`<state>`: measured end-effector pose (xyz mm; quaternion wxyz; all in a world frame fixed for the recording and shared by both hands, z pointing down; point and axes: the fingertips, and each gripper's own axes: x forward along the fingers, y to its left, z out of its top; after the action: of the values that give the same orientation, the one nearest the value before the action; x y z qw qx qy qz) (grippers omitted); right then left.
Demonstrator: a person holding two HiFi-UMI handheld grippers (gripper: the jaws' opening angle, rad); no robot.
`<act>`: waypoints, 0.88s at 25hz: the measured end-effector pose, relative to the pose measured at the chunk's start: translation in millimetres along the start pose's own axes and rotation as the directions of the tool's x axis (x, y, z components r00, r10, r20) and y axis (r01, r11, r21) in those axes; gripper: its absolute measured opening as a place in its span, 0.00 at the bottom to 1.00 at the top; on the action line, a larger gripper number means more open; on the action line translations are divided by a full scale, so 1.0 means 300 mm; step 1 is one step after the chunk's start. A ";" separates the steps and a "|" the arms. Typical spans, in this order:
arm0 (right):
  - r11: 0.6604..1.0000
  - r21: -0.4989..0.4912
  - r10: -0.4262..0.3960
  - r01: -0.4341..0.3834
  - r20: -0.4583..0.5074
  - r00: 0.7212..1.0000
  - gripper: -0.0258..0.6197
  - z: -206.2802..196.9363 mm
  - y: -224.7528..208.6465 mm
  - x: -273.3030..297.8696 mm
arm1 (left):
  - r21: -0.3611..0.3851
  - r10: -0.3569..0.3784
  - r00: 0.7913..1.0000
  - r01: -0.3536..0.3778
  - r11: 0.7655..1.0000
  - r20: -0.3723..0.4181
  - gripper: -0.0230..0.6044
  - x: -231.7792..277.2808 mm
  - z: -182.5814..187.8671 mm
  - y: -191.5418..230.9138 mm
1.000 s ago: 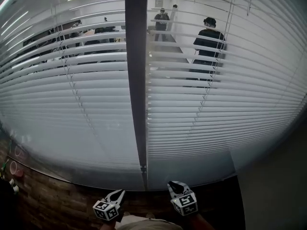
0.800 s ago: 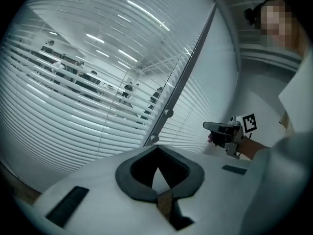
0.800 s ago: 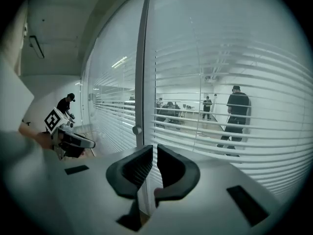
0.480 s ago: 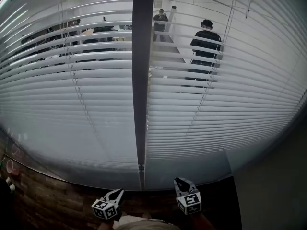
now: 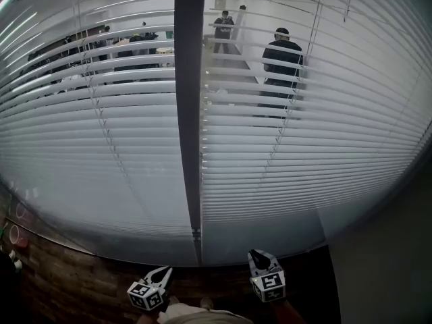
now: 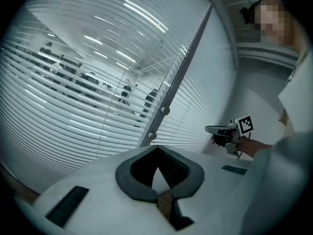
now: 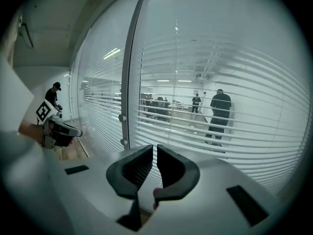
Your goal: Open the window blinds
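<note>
Blinds (image 5: 101, 133): thin white horizontal slats, tilted part-open, hanging straight ahead either side of a dark post (image 5: 189, 113). Head view is showing their ladder cords (image 5: 101, 123). Right gripper view is picking up round studs (image 7: 122, 117) on the post. Left gripper (image 6: 156, 153) is sitting clenched and empty. Right gripper (image 7: 154, 151) is sitting closed to a slit, also empty.

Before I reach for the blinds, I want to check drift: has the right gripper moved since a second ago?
Yes. In the head view the right gripper has shifted slightly rightward, away from the dark window post.
</note>
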<state>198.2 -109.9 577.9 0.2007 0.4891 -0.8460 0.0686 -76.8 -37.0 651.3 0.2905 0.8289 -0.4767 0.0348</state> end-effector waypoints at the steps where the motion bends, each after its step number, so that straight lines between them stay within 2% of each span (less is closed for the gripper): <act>1: 1.000 0.006 0.012 -0.012 0.010 1.000 0.09 0.010 0.008 -0.004 | 0.002 0.001 1.000 -0.001 1.000 -0.001 0.05 -0.001 0.001 -0.004; 6: 0.997 0.002 0.074 -0.074 -0.053 0.996 0.09 -0.026 0.049 0.003 | 0.002 0.002 1.000 -0.002 1.000 -0.002 0.05 -0.001 -0.005 -0.021; 11: 0.999 0.001 0.038 -0.038 0.006 0.999 0.09 0.019 0.005 0.007 | -0.032 -0.029 0.999 0.030 0.999 0.030 0.05 -0.006 0.018 -0.039; 16: 0.994 -0.010 0.108 -0.109 -0.074 0.991 0.09 -0.013 0.064 0.010 | -0.040 -0.031 0.999 0.032 0.999 0.030 0.05 -0.008 0.020 -0.035; 20: 0.993 -0.024 0.114 -0.114 -0.003 0.993 0.09 0.036 0.089 0.009 | -0.031 -0.023 0.999 0.024 0.999 0.034 0.05 -0.008 0.020 -0.012; 22: 0.993 -0.030 0.115 -0.115 -0.004 0.993 0.09 0.029 0.098 0.011 | -0.017 -0.013 0.999 0.014 1.000 0.031 0.05 -0.009 0.011 -0.004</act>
<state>169.2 -100.0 573.8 0.2048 0.4363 -0.8736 0.0681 -78.0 -36.0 647.0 0.2905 0.8300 -0.4759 0.0156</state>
